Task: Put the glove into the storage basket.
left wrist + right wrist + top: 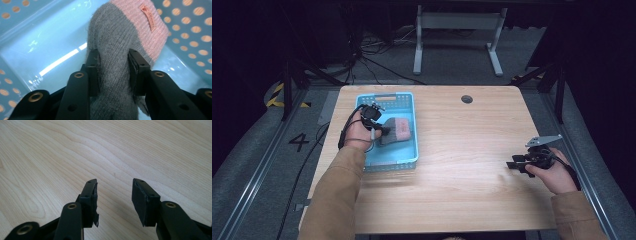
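Observation:
A grey knit piece with a pink ribbed cuff [117,32] lies in a blue perforated basket [409,102] at the table's left. A small label is sewn on the cuff. My left gripper [113,53] reaches down into the basket, and its pads press on the grey part from both sides. In the high view the left gripper [381,131] sits at the near end of the knit piece [398,129]. My right gripper [514,164] hovers low over the bare wood at the table's right, pointing left. Its jaws [114,182] are open with nothing between them.
The wooden table [462,140] has a round cable hole [467,99] near its far edge. The basket floor [50,50] is bare around the knit piece. Cables and a white desk frame [457,20] lie on the floor beyond the table.

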A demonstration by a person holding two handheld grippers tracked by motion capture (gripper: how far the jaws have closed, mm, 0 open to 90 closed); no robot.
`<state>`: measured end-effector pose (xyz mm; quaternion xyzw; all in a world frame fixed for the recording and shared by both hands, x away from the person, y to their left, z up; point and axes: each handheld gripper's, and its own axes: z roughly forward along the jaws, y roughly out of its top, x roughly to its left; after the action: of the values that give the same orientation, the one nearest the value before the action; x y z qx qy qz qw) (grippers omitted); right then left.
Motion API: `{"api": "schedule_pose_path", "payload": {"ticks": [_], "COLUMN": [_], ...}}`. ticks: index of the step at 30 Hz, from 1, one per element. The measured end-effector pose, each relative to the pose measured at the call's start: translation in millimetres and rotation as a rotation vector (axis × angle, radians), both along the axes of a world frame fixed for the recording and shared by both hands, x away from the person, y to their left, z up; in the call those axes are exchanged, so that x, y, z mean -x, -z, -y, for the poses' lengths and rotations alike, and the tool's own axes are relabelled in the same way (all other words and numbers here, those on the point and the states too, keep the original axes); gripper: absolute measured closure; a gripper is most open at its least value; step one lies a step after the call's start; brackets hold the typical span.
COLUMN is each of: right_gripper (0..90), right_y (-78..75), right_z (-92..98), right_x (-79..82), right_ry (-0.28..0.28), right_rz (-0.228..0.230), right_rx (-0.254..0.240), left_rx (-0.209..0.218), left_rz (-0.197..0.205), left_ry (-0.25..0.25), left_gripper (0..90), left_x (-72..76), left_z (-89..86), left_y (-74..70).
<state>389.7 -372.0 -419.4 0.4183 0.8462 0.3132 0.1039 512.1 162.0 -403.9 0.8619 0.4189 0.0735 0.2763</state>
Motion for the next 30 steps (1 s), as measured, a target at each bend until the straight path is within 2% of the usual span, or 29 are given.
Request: {"api": "schedule_pose_path", "payload": {"ticks": [5,8,15,21,24,27,30], "right_gripper": [56.3,56.2,55.9,55.7,55.7,55.5,55.4], "right_y": [1.1,0.8,-0.2,0.2,-0.1,-0.6,-0.8], "right_z": [-3.0,-3.1,-1.9,-2.3,-2.7,-3.7,-5.6], "right_x": [-0.4,0.0,1.2,1.0,0.6,0.1,-0.5], "right_ry": [-0.019,-0.023,-0.021,-0.020,-0.025,-0.029,-0.033], "right_rz": [-0.001,0.002,0.005,0.007,0.007,0.007,0.007], "right_rx": [-0.005,-0.008,-0.016,-0.015,-0.014,-0.016,-0.017], "left_rx": [-0.004,-0.026,-0.056,-0.074,-0.097,-0.090,-0.065], "left_rz": [-0.026,-0.036,-0.029,0.001,0.046,0.077,0.112], "left_ry": [0.003,0.014,0.008,0.000,0.008,0.010,0.010], "left_gripper": [66.1,66.0,65.1,61.7,53.6,50.8,47.4], "left_x": [-4.2,-6.5,-13.2,-17.5,-18.0,-18.3,-18.1], "left_z": [2.5,5.9,10.4,13.9,14.7,14.7,15.3], "left_y": [5.1,7.7,14.3,18.6,20.5,21.6,21.5]}}
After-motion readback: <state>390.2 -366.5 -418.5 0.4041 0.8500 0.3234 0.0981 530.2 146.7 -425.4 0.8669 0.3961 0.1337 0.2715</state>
